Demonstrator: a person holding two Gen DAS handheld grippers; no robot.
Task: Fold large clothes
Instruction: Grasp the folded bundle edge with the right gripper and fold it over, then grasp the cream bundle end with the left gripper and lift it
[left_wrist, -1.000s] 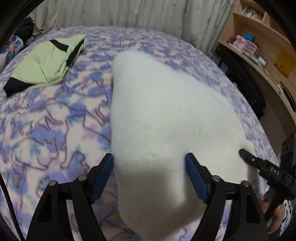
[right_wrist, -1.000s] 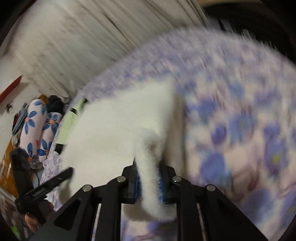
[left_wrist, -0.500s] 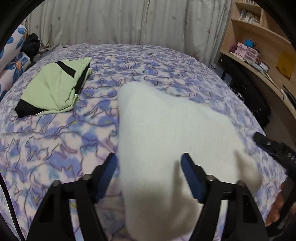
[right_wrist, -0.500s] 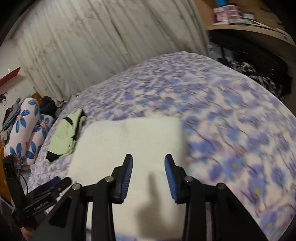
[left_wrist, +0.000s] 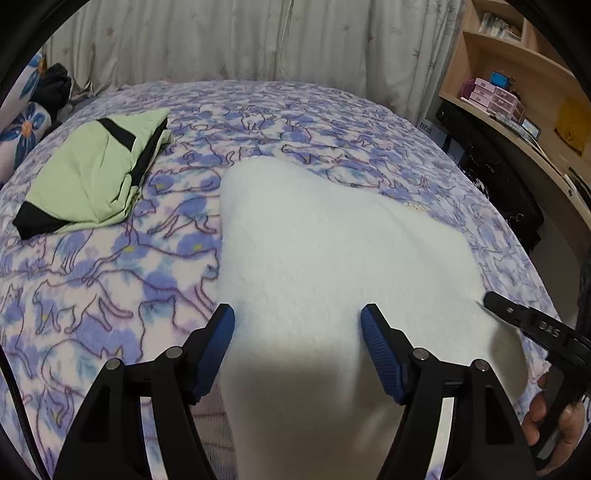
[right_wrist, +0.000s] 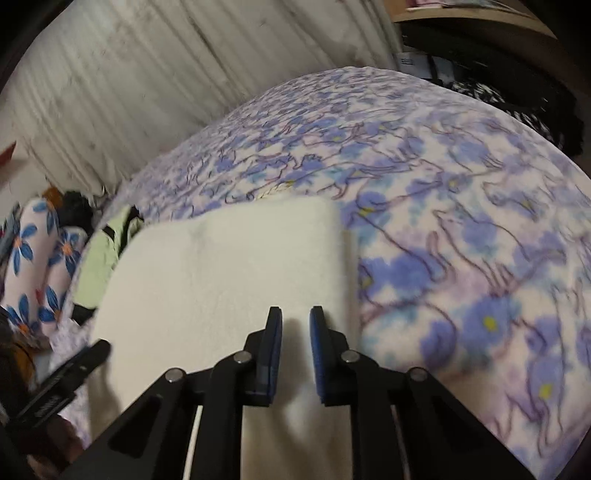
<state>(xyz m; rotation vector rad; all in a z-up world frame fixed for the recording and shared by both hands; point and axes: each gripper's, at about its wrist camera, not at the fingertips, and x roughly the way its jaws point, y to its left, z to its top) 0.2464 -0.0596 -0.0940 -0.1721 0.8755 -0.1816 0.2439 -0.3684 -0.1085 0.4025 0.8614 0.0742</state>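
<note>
I have the white garment (left_wrist: 332, 258) lying folded mid-frame on the bed (left_wrist: 110, 277); my left gripper (left_wrist: 297, 347) hangs wide over its near edge, my right gripper (right_wrist: 295, 343) narrow but holding nothing. Next I'd pinch both near corners evenly and keep edges aligned; the near hem is cut off below, and layers are probably doubled.

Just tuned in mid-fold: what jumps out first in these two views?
The white fleece dominates, lying folded on the purple floral bedspread right before both grippers. The left gripper is wide open over its near edge; the right gripper stands narrowly open over its right side, holding nothing. A folded green garment lies at the far left of the bed.
</note>
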